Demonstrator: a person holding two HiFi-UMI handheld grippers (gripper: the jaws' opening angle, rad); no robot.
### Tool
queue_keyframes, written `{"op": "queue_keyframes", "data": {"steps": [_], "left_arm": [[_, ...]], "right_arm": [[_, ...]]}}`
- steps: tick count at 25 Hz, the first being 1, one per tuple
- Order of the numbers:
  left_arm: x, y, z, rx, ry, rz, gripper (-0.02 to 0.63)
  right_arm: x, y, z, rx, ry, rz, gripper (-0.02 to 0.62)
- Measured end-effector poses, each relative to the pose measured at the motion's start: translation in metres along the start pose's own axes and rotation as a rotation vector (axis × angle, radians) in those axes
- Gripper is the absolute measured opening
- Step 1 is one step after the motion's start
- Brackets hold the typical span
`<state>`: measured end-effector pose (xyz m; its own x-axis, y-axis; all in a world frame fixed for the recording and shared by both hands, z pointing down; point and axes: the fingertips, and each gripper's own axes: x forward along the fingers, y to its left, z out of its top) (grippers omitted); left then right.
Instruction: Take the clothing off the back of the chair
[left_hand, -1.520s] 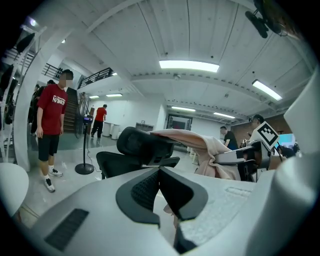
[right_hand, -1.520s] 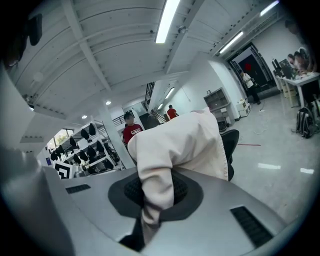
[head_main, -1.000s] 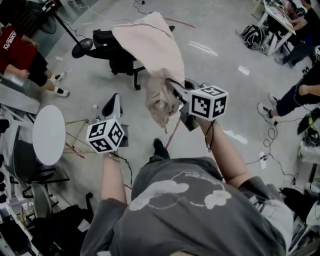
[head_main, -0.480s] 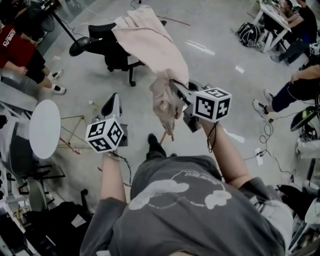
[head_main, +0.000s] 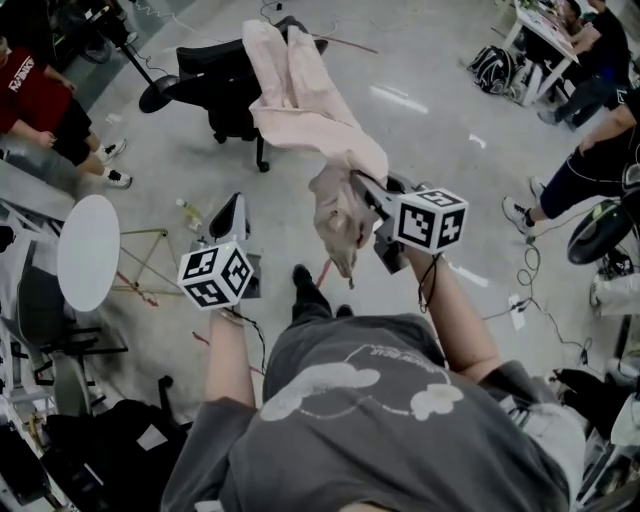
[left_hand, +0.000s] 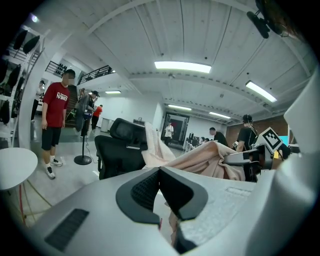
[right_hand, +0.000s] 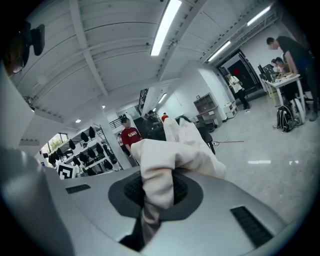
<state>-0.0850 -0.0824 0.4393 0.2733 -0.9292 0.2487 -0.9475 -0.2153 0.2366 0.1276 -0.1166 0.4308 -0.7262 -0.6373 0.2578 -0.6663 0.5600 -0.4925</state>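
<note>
Floor (head_main: 440, 150) grey; tee (head_main: 30, 95) print illegible; R gripper (head_main: 358, 180) holds clothing (head_main: 300, 100).

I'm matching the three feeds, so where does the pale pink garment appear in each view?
Head view: garment runs from top centre down to the right claw.
Left gripper view: garment right of centre.
Right gripper view: garment at centre, clamped in the claw.
Shared landmark: person in red shirt.
</note>
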Motion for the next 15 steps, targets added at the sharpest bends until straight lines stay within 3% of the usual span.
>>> {"op": "queue_keyframes", "data": {"steps": [10, 15], "left_arm": [[-0.019, -0.005, -0.016, 0.004, 0.021, -0.003, 0.0], [-0.024, -0.006, -0.023, -0.006, 0.029, 0.002, 0.0]], "right_arm": [[-0.012, -0.012, -0.031, 0.002, 0.074, -0.064, 0.014], [-0.015, -0.011, -0.036, -0.023, 0.094, -0.049, 0.014]]}}
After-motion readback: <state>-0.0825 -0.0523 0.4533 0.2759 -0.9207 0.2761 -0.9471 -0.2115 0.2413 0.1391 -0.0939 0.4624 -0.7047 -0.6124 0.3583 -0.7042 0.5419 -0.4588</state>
